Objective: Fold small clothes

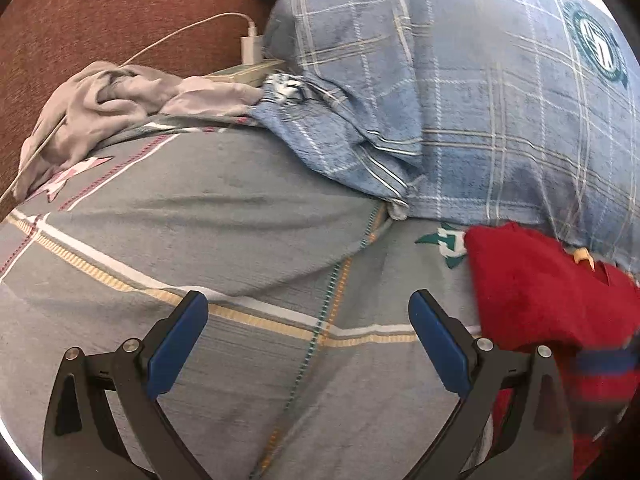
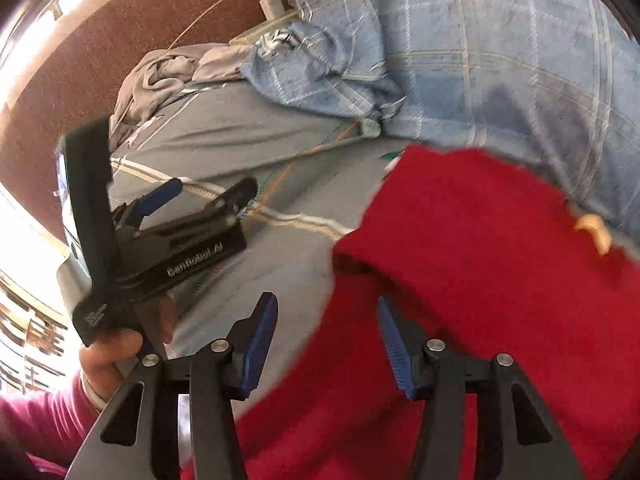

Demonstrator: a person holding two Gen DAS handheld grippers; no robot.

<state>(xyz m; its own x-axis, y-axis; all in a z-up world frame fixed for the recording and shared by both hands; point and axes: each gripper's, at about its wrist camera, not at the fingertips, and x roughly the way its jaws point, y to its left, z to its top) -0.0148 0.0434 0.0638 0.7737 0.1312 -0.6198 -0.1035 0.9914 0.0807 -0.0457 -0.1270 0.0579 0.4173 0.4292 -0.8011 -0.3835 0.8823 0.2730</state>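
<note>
A red garment (image 1: 540, 292) lies crumpled on the grey striped bed sheet (image 1: 200, 220) at the right, with a blue stripe near its lower edge. In the right wrist view the red garment (image 2: 480, 240) fills the lower right. My right gripper (image 2: 328, 320) hangs just over its left edge, jaws apart, with no cloth pinched between the pads. My left gripper (image 1: 308, 304) is open above bare sheet, left of the red garment. The left gripper (image 2: 212, 192) also shows in the right wrist view, held by a hand (image 2: 108, 352) in a magenta sleeve.
A blue plaid quilt (image 1: 480, 80) is bunched along the back and right. A crumpled grey garment (image 1: 100, 96) sits at the back left by the brown headboard (image 1: 100, 20). A white charger (image 1: 252, 44) with its cable rests on a pale box behind it.
</note>
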